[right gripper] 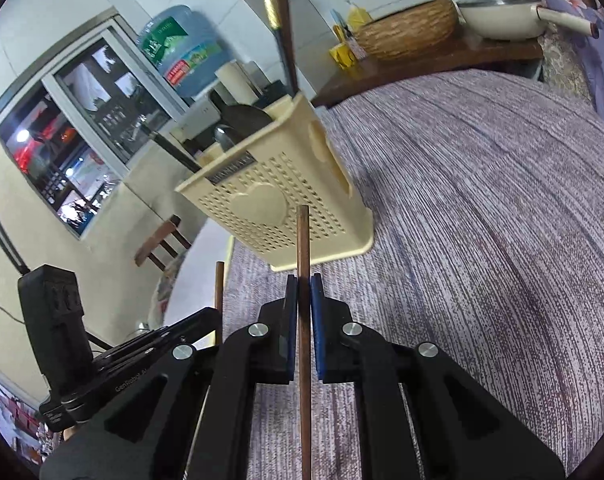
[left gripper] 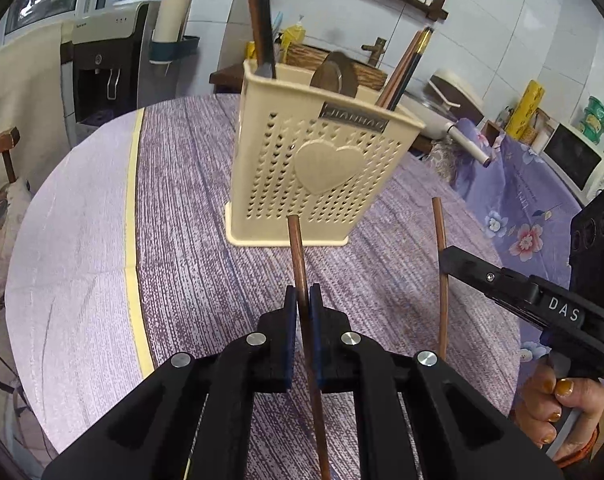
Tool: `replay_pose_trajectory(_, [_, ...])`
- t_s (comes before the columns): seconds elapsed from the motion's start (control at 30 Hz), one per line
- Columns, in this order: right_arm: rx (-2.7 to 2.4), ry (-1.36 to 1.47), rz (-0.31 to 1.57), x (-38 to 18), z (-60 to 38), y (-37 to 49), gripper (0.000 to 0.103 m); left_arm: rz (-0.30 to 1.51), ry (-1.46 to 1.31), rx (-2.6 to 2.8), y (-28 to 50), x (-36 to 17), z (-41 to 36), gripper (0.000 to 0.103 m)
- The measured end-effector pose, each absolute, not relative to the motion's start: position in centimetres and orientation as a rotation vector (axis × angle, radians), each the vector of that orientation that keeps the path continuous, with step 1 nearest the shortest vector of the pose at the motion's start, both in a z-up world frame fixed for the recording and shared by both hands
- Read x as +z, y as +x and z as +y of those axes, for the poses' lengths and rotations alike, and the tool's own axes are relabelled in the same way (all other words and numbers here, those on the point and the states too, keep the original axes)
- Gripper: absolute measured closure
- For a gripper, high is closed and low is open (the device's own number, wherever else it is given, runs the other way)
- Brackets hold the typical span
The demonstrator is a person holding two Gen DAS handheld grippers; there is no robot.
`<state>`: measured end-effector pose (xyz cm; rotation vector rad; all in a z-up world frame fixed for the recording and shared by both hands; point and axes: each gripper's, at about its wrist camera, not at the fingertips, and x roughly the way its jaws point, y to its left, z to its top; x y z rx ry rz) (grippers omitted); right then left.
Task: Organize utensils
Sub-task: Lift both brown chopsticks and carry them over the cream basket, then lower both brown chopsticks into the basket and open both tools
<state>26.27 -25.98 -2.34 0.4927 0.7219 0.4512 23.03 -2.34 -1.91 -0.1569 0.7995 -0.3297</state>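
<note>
my left gripper (left gripper: 303,300) is clamped narrow on a brown chopstick (left gripper: 298,248), the stick running forward past the pads, tip aimed at the holder. my right gripper (right gripper: 303,292) pinches a second chopstick (right gripper: 303,240) the same way, long axis up and forward. both sticks are off the purple tablecloth (left gripper: 182,260). ahead of both, standing on the cloth, is the cream utensil holder (left gripper: 313,160) with the heart on its front; it already has chopsticks (left gripper: 405,68), a spoon (left gripper: 333,76) and a dark handle in it. the holder's open top sits above and beyond both tips, so i judge each stick needs lifting over the rim, then tipping down. the two grippers look about equally near; i can't tell which is closer.
</note>
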Motion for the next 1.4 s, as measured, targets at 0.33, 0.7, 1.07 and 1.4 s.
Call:
replay_pose_trajectory(0.33, [0.506,0.436,0.561,1.8,-26.3,23.0,0.095,0.688,-0.172,-0.393,21.0,2.1,-1.7,0.096])
replay_pose_trajectory(0.7, [0.511,0.353,0.480,4.5,-25.1,22.2,0.095,0.614,-0.149,-0.406,20.2,4.5,-1.6,0.096])
replay_pose_trajectory(1.07, [0.494,0.293,0.419,6.4,-24.6,22.2,0.095,0.567,-0.148,-0.401,19.8,5.9,-0.7,0.096])
replay_pose_trajectory(1.4, [0.474,0.257,0.397,7.4,-24.4,22.7,0.095,0.534,-0.139,-0.397,20.3,7.1,-0.5,0.097])
